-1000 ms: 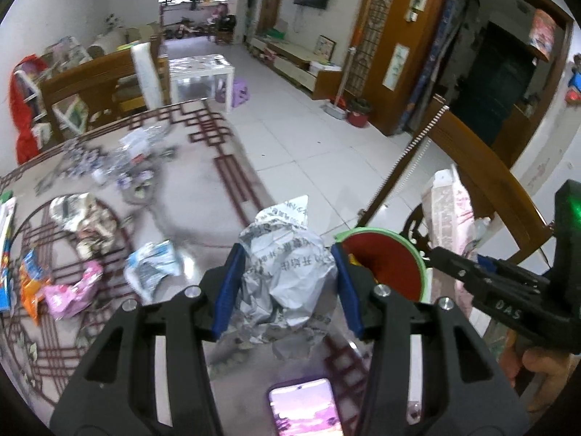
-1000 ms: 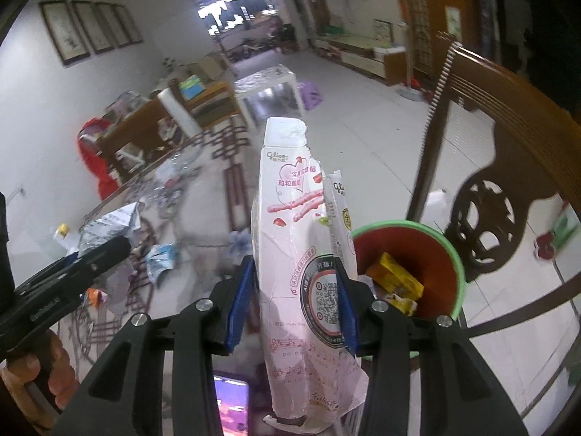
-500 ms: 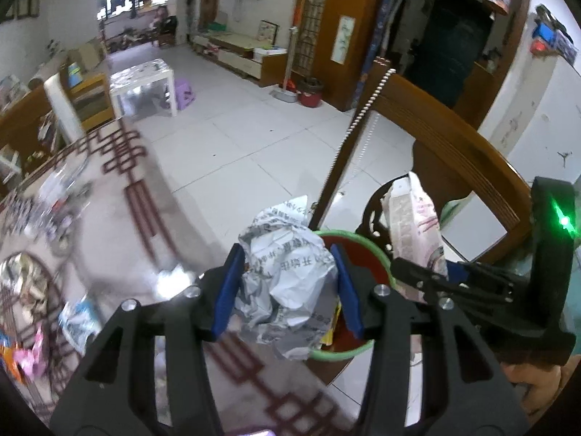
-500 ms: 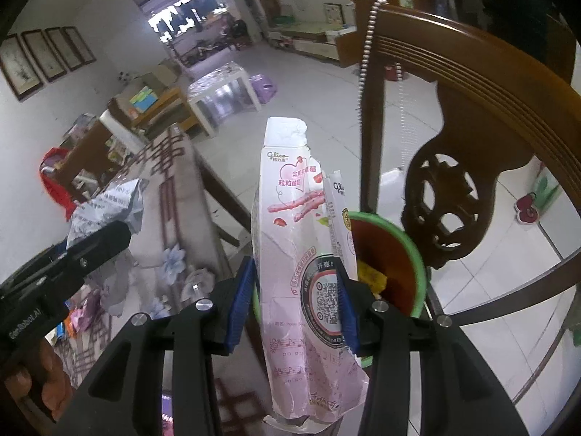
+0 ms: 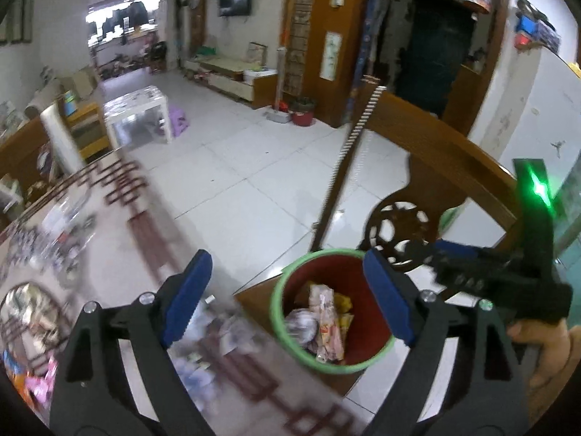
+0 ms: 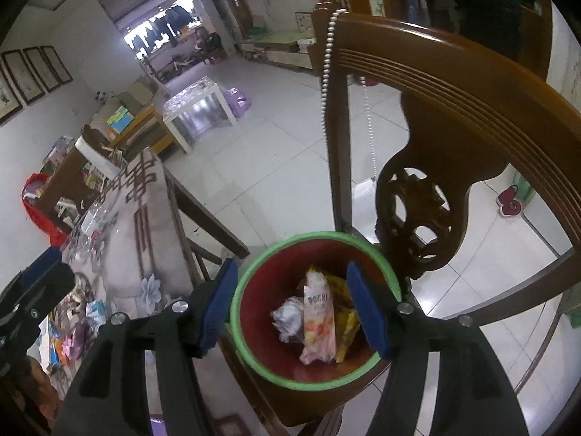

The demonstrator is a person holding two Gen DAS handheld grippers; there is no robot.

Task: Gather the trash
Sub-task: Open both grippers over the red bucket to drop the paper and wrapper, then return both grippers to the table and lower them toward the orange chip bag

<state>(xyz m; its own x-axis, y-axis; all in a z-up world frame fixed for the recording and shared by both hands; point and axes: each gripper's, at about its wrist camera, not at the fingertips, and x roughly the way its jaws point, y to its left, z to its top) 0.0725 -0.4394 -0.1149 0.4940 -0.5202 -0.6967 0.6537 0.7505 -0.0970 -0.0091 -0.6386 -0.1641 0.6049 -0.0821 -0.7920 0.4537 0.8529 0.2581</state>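
Pocky wrapper (image 6: pixel 319 321) lettering legible from right wrist only

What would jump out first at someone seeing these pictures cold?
The red bin with a green rim, standing on a wooden chair beside the table, holding a pink snack packet and a crumpled silver wrapper. The left gripper and right gripper hang open over it, nothing between their blue pads, their jaws having just opened.

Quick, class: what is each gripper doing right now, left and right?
Left gripper: open, holding nothing, jaws just opened.
Right gripper: open, holding nothing, jaws just opened above the bin.
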